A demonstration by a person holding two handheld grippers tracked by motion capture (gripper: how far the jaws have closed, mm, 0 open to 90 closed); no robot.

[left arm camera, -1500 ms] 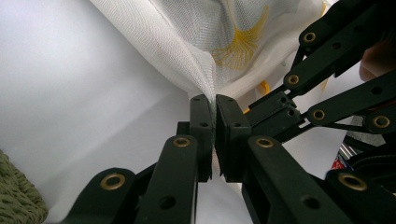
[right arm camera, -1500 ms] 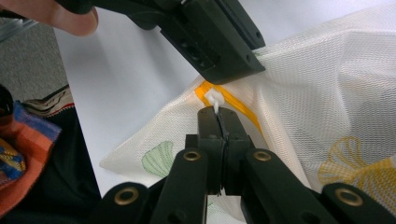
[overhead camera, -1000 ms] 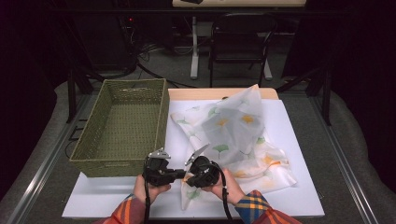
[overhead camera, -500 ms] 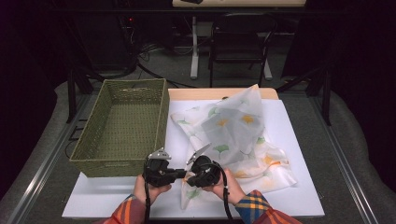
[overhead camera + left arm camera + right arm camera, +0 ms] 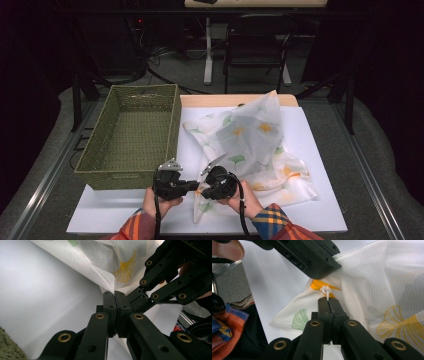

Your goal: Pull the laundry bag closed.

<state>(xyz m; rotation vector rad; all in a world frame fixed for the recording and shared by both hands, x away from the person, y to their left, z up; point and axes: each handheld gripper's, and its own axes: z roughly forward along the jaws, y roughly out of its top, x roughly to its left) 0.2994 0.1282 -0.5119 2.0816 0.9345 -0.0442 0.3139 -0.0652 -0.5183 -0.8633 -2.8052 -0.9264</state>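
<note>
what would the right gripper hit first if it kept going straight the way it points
Probably the left gripper. The right gripper is shut on the zip pull of the mesh bag, and that gripper sits just beyond; depth is unclear.

one mesh bag (image 5: 250,145); one basket (image 5: 131,135)

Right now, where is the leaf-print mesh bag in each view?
High view: mesh bag right of centre, beside the basket.
Left gripper view: top centre, edge pinched in the left tongs.
Right gripper view: right half, zip pull in the right tongs.
Shared landmark: the white board underneath.
</note>
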